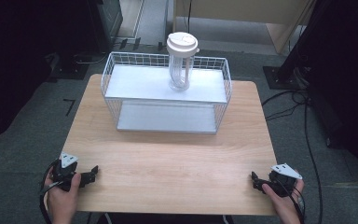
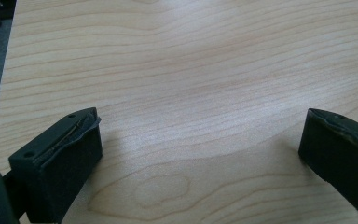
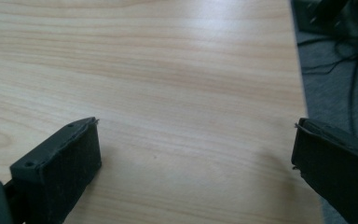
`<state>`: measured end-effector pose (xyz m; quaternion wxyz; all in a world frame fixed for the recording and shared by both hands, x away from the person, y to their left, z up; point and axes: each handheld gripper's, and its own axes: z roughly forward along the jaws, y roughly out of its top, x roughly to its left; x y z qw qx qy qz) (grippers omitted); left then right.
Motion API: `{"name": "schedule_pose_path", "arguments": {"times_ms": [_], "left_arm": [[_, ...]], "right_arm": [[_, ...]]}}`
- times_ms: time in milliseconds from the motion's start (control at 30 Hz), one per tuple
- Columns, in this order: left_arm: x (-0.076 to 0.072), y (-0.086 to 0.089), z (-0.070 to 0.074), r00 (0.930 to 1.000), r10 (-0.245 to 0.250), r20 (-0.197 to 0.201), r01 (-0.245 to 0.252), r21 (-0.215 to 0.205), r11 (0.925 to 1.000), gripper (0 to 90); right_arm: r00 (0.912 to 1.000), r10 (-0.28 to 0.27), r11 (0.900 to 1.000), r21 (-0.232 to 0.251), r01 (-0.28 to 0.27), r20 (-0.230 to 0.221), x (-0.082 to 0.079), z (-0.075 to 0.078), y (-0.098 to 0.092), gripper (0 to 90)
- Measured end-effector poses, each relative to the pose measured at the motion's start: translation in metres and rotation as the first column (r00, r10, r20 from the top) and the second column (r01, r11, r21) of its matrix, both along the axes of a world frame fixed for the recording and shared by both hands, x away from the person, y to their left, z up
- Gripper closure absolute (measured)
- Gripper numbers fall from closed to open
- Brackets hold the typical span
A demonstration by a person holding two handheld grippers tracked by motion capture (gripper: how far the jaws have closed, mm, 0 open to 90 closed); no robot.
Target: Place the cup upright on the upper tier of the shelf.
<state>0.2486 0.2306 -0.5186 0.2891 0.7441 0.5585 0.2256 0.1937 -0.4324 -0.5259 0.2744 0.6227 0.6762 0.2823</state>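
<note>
A white wire two-shelf rack (image 1: 165,93) stands at the far middle of the wooden table (image 1: 168,158). On its top shelf stands a clear tumbler with a white lid (image 1: 181,60). My left gripper (image 1: 92,173) rests at the table's near left corner, held by a hand, open with nothing between its jaws. My right gripper (image 1: 254,179) rests at the near right corner, also open and empty. In the left gripper view the left gripper (image 2: 200,140) frames bare wood; in the right gripper view the right gripper (image 3: 196,144) does too, with the table's right edge close.
The rack's lower shelf (image 1: 165,117) holds nothing. Grey carpet floor (image 1: 37,116) surrounds the table, with black cables (image 1: 303,121) on the right and dark equipment at the back left. Bare wood lies between the rack and both grippers.
</note>
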Motion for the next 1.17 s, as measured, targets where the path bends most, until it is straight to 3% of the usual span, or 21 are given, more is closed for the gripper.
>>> {"name": "schedule_pose_path", "arguments": {"times_ms": [100,433,1167], "left_arm": [[0.0000,0.0000,0.0000,1.0000,0.000,0.000,0.000,0.000,1.0000,0.0],[0.0000,0.0000,0.0000,1.0000,0.000,0.000,0.000,0.000,1.0000,0.0],[0.0001,0.0000,0.0000,1.0000,0.000,0.000,0.000,0.000,1.0000,0.0]], "right_arm": [[0.9998,-0.004,0.999,0.043,0.004,-0.018,0.0002,-0.0007,-0.0042,0.9],[0.9998,0.001,0.999,0.045,0.000,-0.021,-0.0047,-0.0008,-0.0023,0.9],[0.9998,-0.005,0.999,0.046,0.006,-0.020,0.0020,-0.0007,-0.0006,1.0]]}}
